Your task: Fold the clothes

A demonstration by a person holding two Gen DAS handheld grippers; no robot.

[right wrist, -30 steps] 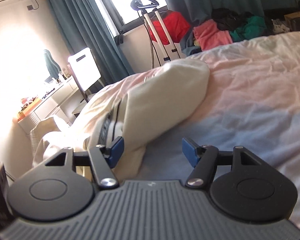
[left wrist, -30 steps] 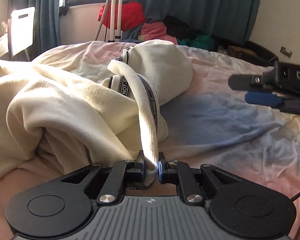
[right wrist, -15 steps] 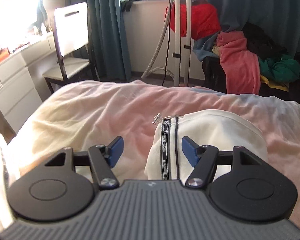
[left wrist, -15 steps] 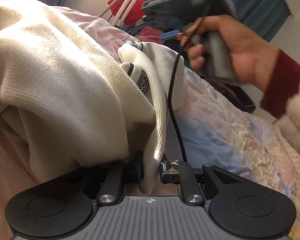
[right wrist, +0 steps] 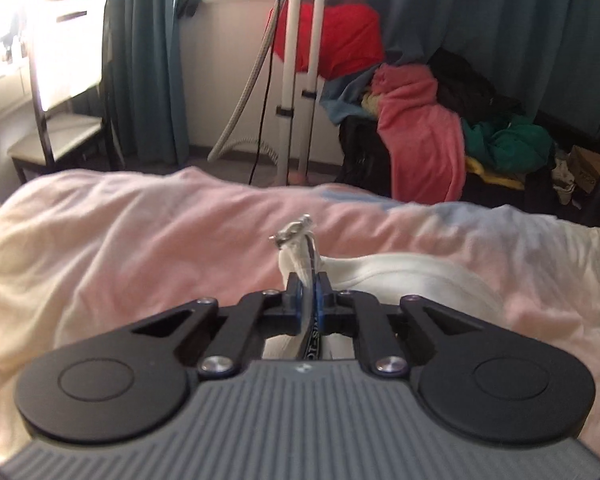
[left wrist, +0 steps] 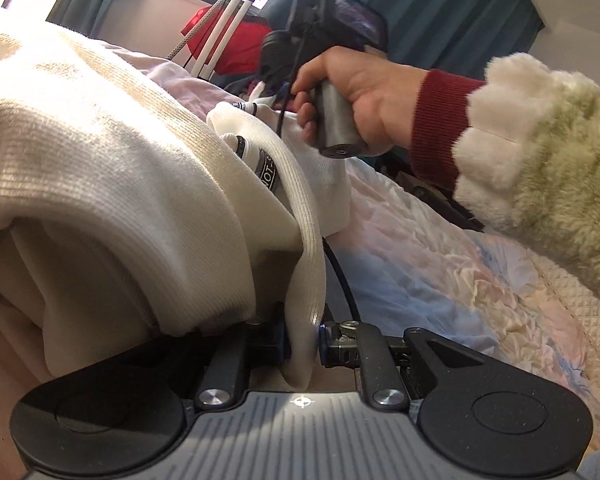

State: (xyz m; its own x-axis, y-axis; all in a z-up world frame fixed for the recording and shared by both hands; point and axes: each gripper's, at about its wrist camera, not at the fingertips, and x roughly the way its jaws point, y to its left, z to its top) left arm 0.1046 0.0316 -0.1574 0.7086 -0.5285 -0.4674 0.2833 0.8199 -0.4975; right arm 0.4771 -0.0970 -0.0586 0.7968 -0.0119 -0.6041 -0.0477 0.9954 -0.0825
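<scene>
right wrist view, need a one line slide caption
Right gripper shut on the cream garment's zipper edge, above the pink bedspread.

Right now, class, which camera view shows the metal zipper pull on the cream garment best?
The right wrist view: the zipper pull stands sharp against the pink bedding, just above the right tool, which is shut on the cream garment. In the left wrist view the person's hand covers that spot, so the pull cannot be made out.

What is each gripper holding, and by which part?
Both hold the cream knit zip-up garment: left gripper pinches its ribbed edge band; right gripper pinches the zipper edge below the metal pull.
</scene>
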